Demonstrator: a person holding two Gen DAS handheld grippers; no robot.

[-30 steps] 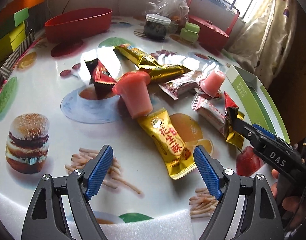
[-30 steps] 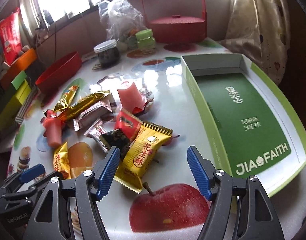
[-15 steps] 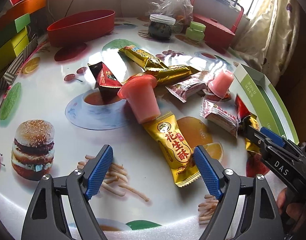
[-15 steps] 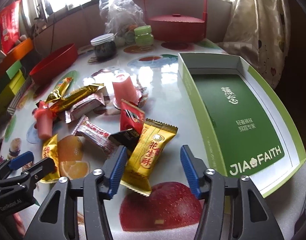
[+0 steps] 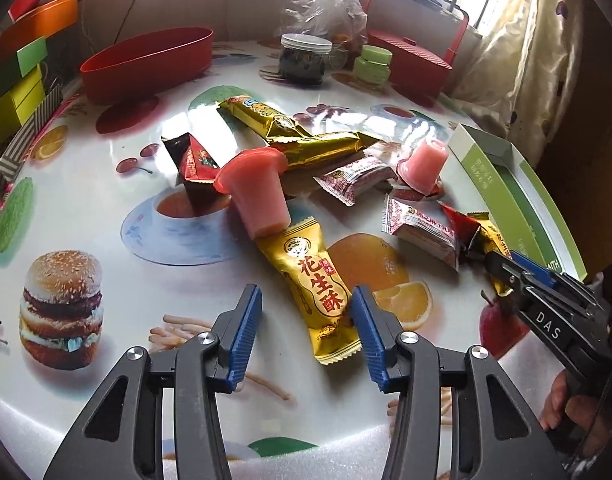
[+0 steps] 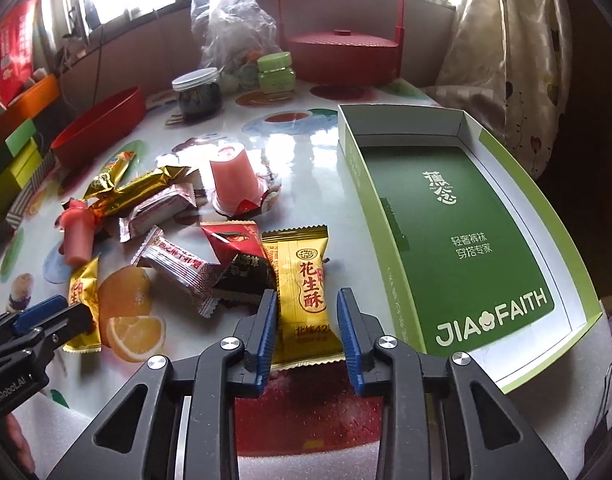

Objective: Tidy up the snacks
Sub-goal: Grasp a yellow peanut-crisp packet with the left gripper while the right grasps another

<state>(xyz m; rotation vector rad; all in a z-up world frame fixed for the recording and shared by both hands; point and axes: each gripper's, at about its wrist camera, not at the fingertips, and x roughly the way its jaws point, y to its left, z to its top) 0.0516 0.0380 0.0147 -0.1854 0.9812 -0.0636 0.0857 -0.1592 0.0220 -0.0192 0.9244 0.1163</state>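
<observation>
Snack packets and two pink jelly cups (image 5: 254,196) (image 5: 426,164) lie scattered on the printed table. My left gripper (image 5: 306,320) hovers low over a gold packet (image 5: 310,276). Its jaws are closing; the right pad meets the packet's edge and the left pad stands clear. My right gripper (image 6: 306,312) straddles another gold packet (image 6: 306,280), jaws closing, with both pads at its long edges. The left wrist view shows that right gripper (image 5: 486,258) pinching its gold packet (image 5: 492,242). To its right lies the open green box (image 6: 426,160), empty.
A red oval bowl (image 5: 146,64), a dark jar (image 5: 304,60), a small green jar (image 6: 276,70), a plastic bag (image 6: 234,28) and a red lidded basket (image 6: 342,56) stand at the back. Coloured boxes (image 5: 14,92) line the left edge. My left gripper (image 6: 82,314) shows at lower left.
Both pairs of jaws have narrowed. The right gripper's pads came in from wide apart to the edges of its gold packet. The left gripper's started closing only in the last half second.
</observation>
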